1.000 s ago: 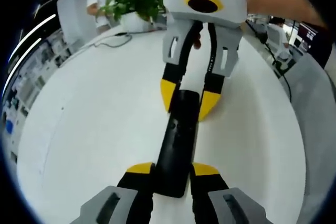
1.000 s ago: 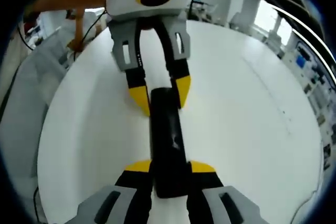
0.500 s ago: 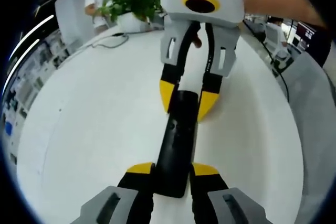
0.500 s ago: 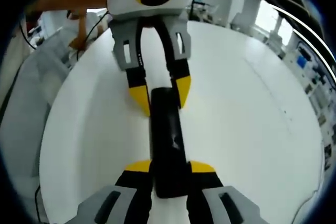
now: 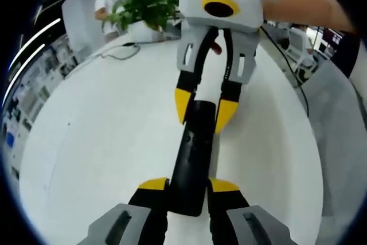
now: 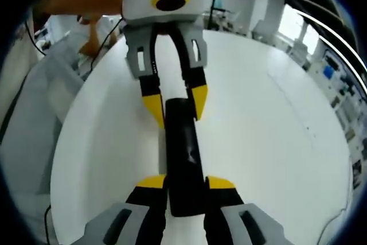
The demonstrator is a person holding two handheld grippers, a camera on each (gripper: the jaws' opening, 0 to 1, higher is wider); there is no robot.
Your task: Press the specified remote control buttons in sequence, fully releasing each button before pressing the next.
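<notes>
fingers (image 5: 153, 186) of the left gripper (image 5: 189, 185) stay clamped on one end of the black remote control (image 5: 194, 153), and the right gripper (image 6: 186, 183) stays clamped on the opposite end. since a second ago only the views have shifted slightly; no press has begun, i judge. both hands hold it level just above the white surface (image 5: 97, 136).

The remote (image 5: 194, 162) is plain black. Both tools, left (image 5: 189, 186) and right (image 6: 186, 183), have yellow tips on black fingers and grey bodies; each body carries a yellow-ringed black oval. The surface (image 5: 103, 136) is white. At 11 o'clock a plant (image 5: 146, 5) is green in a white pot.
</notes>
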